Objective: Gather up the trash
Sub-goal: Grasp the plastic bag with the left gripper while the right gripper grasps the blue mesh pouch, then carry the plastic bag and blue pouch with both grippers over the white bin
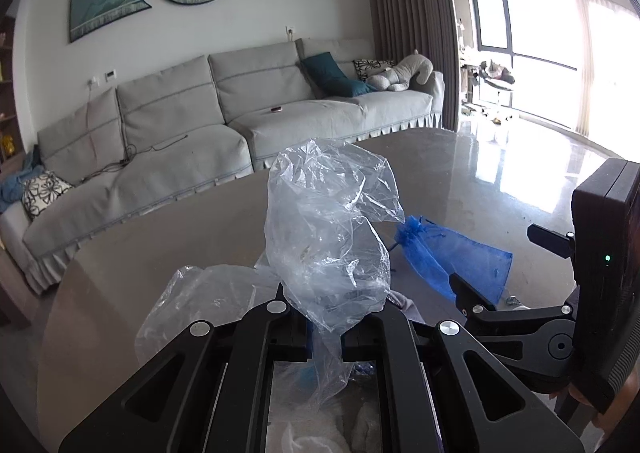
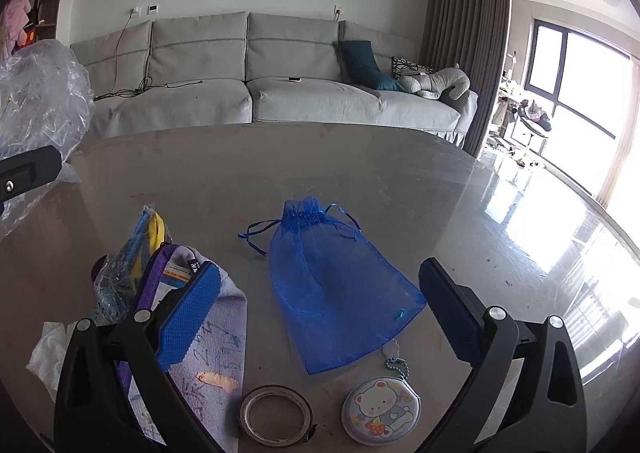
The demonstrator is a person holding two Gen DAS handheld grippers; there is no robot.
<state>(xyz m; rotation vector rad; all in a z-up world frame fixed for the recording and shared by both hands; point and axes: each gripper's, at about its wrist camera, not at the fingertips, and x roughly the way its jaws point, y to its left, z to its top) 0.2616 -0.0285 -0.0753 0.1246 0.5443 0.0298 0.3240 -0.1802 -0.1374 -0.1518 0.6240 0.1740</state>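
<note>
Pouch [image 2: 340,289], tape [image 2: 275,419], pencil case [image 2: 208,337] between right gripper [image 2: 320,313] jaws.

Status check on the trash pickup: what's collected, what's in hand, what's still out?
No bin is in view, so nothing shows as collected. In hand: the left gripper is shut on the clear plastic bag. The right gripper hangs open over the blue mesh pouch. Left out: crumpled white tissue and plastic wrapper.

Glossy grey table [image 2: 360,173], blue mesh pouch [image 2: 336,293], tape roll [image 2: 275,420], bear tin [image 2: 380,411], pencil case [image 2: 208,341]
</note>
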